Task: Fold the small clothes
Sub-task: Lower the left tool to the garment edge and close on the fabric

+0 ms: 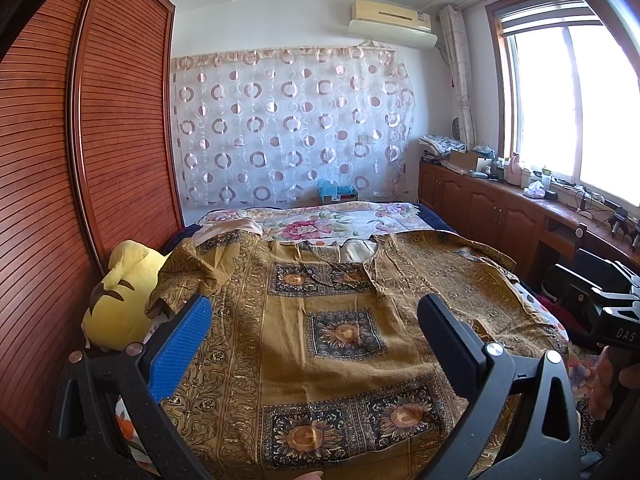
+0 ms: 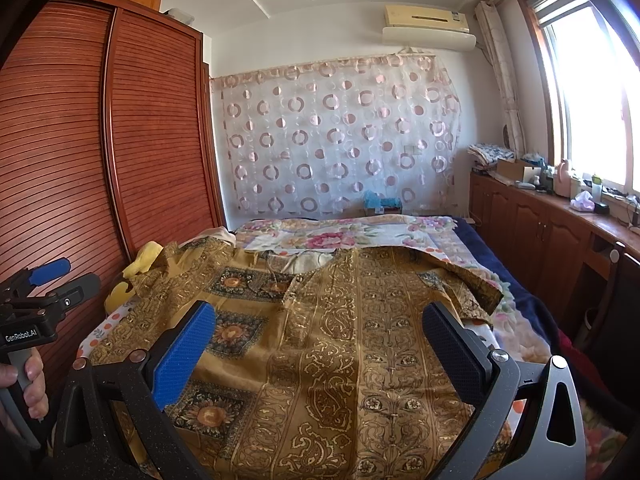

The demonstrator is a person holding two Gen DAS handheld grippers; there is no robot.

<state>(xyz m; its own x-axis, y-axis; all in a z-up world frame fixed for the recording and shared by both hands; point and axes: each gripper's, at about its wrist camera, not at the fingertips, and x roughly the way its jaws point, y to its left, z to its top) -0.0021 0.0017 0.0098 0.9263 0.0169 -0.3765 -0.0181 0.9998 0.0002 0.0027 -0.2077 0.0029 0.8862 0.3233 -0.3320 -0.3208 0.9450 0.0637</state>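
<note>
Left fingers: spread wide on the left gripper [image 1: 314,318], blue pad [image 1: 180,346] on one side, dark pad on the other, nothing between them, hovering over the near part of the garment.
Right fingers: spread just as wide on the right gripper [image 2: 320,326], blue pad [image 2: 184,354] and dark pad apart, holding nothing, above the garment's right half.
Garment: a mustard-gold short-sleeved shirt [image 1: 332,344] with sunflower squares and paisley bands, lying flat and unfolded on the bed, neckline away from the cameras, one sleeve out to each side.
Left sleeve: rumpled, bunched up just beside the yellow plush toy [image 1: 120,296].
Right sleeve: stretched toward the bed's right edge [image 2: 472,284].
Bed: floral bedspread [image 1: 316,224] showing beyond the shirt's collar.
Hands: the person's left hand [image 2: 30,388] grips a handle at the left edge of the right wrist view; the other gripper's body shows at the right edge of the left wrist view.
Surroundings: slatted wooden wardrobe [image 1: 80,168] on the left, circle-patterned curtain [image 1: 288,128] behind, air conditioner [image 1: 390,16] above it, cluttered cabinet top [image 1: 532,196] under the window on the right.
</note>
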